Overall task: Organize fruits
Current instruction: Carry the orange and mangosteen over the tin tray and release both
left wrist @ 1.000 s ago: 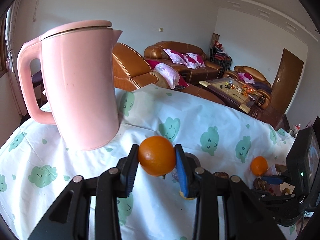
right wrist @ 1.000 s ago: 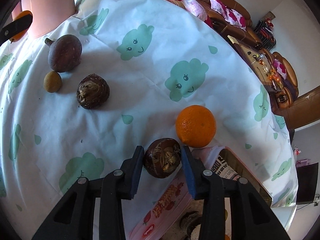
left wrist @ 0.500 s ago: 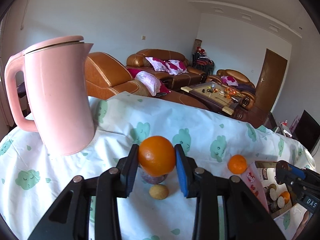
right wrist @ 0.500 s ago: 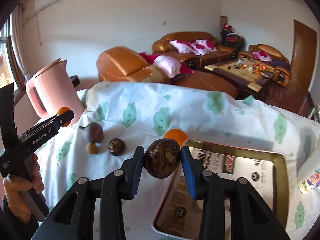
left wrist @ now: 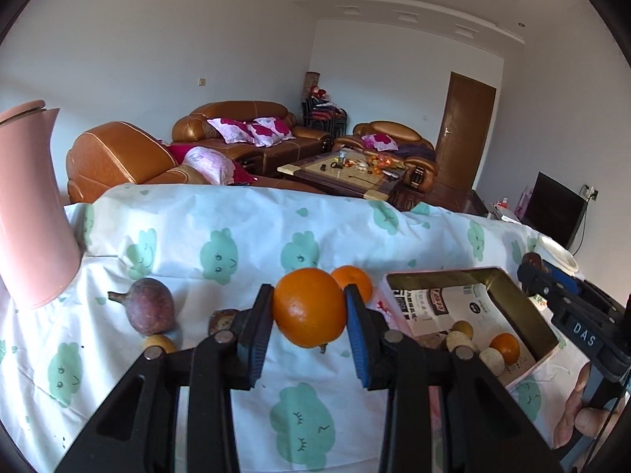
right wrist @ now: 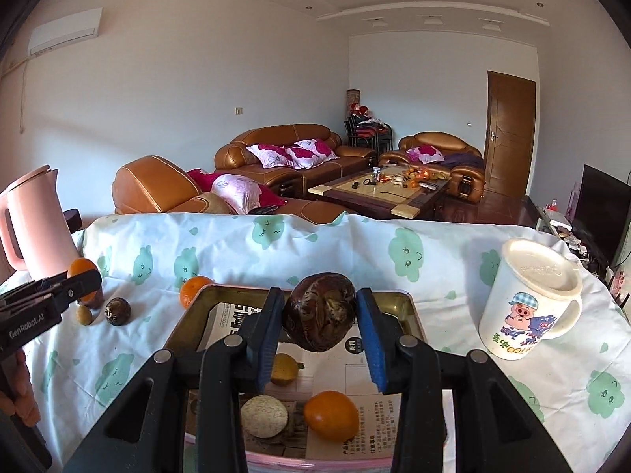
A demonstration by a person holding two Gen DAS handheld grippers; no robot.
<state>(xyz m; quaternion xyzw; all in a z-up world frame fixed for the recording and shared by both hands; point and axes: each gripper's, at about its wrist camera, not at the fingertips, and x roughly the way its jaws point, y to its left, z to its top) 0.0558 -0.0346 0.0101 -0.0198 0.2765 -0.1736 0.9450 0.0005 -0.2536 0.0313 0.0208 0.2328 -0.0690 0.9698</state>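
Two fruits are held clear of the table, one in each tool. The left gripper, black with blue pads, is clamped narrowly on a round, glossy, dimpled orange, pressed on both flanks at lower centre of the left wrist view; being near-spherical, it shows no clear long axis. The right gripper grips a dark brown, wrinkled, roughly egg-shaped fruit, slightly taller than wide, its creased face turned toward the camera.

Below that brown fruit, in the lower centre of the right wrist view, lies a rectangular brass-coloured metal tin lined with printed paper, holding a small orange, a yellowish fruit and a pale flat round piece.

Left of the tin on the white cloth with green cloud faces sit another orange, a wrinkled brown fruit and a tiny tan fruit. A smooth purple, stemmed fruit shows at left of the left wrist view.

At the far left stands a matte pink plastic kettle; at right, a white mug with a cartoon pig.
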